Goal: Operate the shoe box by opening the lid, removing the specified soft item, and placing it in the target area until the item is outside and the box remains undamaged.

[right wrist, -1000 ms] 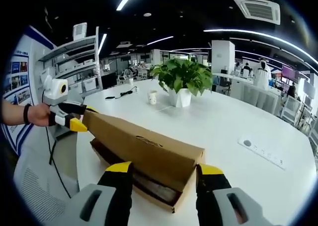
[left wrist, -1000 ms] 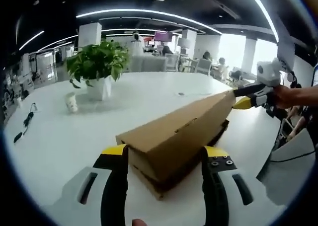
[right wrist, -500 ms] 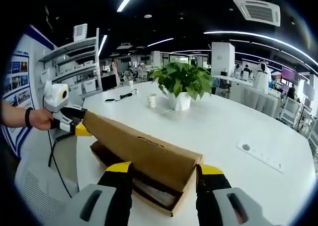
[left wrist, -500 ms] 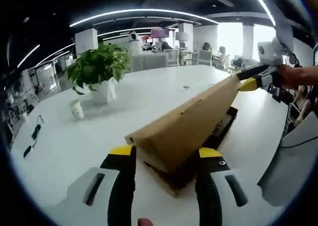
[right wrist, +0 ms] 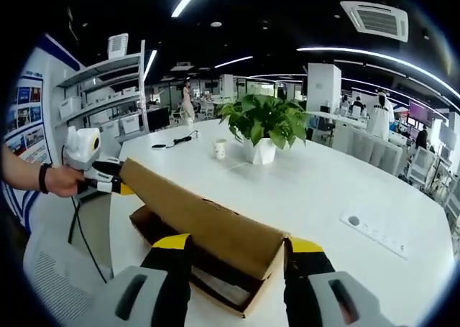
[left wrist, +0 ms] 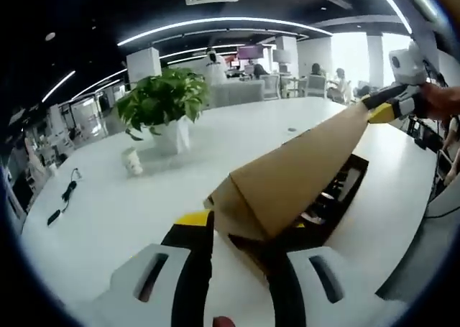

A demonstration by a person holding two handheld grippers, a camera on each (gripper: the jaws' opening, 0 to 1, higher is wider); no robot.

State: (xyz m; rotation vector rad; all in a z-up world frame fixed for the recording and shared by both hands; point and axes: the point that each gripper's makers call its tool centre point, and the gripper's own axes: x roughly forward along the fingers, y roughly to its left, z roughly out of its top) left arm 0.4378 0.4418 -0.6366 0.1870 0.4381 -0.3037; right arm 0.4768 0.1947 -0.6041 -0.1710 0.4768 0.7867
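The long brown cardboard lid (left wrist: 302, 172) stands tilted above the brown cardboard shoe box (right wrist: 188, 269) on the white table (right wrist: 323, 190). Left gripper (left wrist: 233, 233) and right gripper (right wrist: 233, 244) each clamp one end (both equally near), long axis between them.

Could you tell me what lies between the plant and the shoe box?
Bare white table, in both gripper views; the paper cup stands beside the plant, off that stretch from the shoe box.

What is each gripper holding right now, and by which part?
Both hold the shoe box lid, raised off the box: the left gripper at one end, the right gripper at the other.
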